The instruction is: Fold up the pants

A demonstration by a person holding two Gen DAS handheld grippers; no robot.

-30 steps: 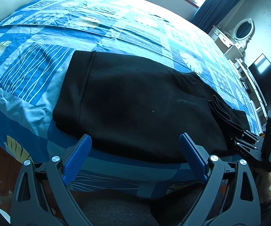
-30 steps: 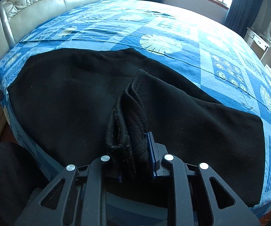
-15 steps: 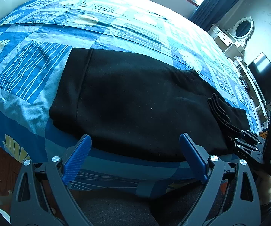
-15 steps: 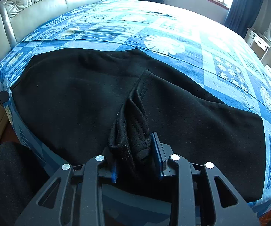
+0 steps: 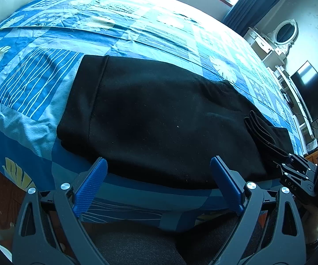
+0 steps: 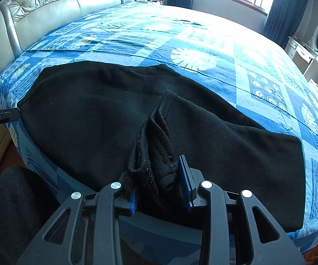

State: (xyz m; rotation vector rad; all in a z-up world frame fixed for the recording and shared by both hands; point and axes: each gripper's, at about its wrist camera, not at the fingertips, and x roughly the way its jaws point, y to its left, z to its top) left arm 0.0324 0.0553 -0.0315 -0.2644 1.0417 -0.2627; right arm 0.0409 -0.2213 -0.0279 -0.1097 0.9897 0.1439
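Observation:
Black pants (image 5: 159,119) lie flat across the near part of a bed with a blue patterned cover (image 5: 137,22). My left gripper (image 5: 159,174) is open and empty, just short of the pants' near edge. My right gripper (image 6: 161,183) has its jaws part-open around a bunched fold of the pants (image 6: 156,159); the blue pads stand apart from the cloth. In the left wrist view the right gripper (image 5: 296,167) shows at the far right by the bunched fold (image 5: 260,132). The pants (image 6: 114,119) spread left and right of the fold.
A padded cream headboard (image 6: 48,6) runs along the far left. A white dressing table with an oval mirror (image 5: 276,37) and a dark TV (image 5: 311,92) stand at the right. The bed's near edge (image 5: 137,207) drops to a wooden floor.
My right gripper's jaws have spread apart from the bunched fold they were clamping. The left gripper has edged slightly nearer the pants, still open.

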